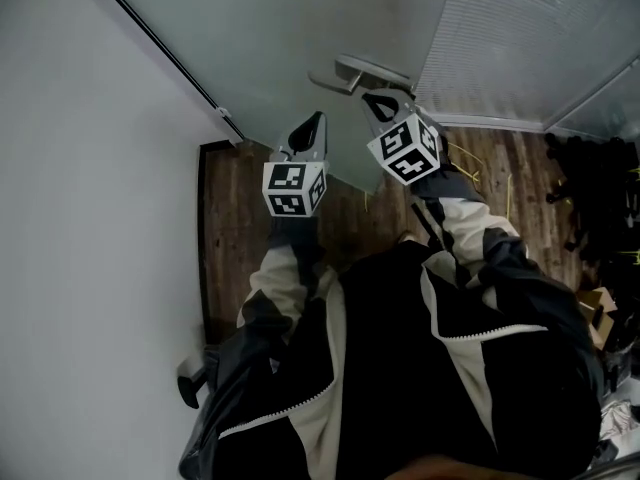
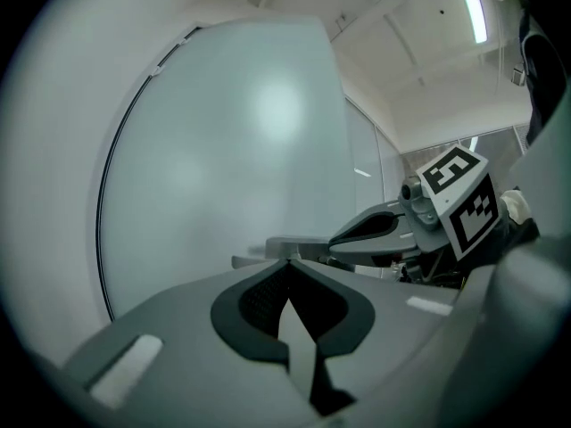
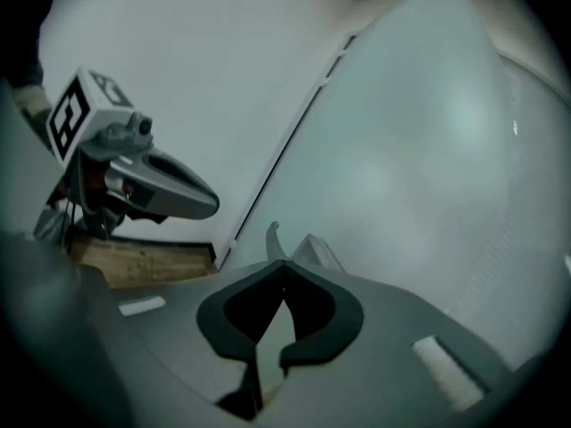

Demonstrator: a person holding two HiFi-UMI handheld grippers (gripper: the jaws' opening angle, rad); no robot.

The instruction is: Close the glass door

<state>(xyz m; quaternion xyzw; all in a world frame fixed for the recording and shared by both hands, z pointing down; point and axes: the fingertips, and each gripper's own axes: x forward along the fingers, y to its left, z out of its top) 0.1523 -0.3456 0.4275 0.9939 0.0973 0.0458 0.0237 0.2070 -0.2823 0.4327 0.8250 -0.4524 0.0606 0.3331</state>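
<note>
The frosted glass door [image 1: 290,28] fills the top of the head view, with a black edge strip [image 1: 160,43] against the white wall. Its grey lever handle [image 1: 355,72] sticks out near the top centre. My right gripper [image 1: 372,96] is shut, its tips right at the handle; whether they touch it I cannot tell. In the right gripper view the handle [image 3: 308,250] shows just past the shut tips [image 3: 285,262]. My left gripper [image 1: 318,118] is shut and empty, pointing at the glass to the left of the handle [image 2: 285,246]. The right gripper [image 2: 375,230] shows beside it.
A white wall [image 1: 80,218] stands at the left and a ribbed glass panel [image 1: 520,38] at the right. Below is wooden floor [image 1: 235,228]. Dark clutter [image 1: 590,198] and a cardboard box [image 1: 597,308] lie at the far right.
</note>
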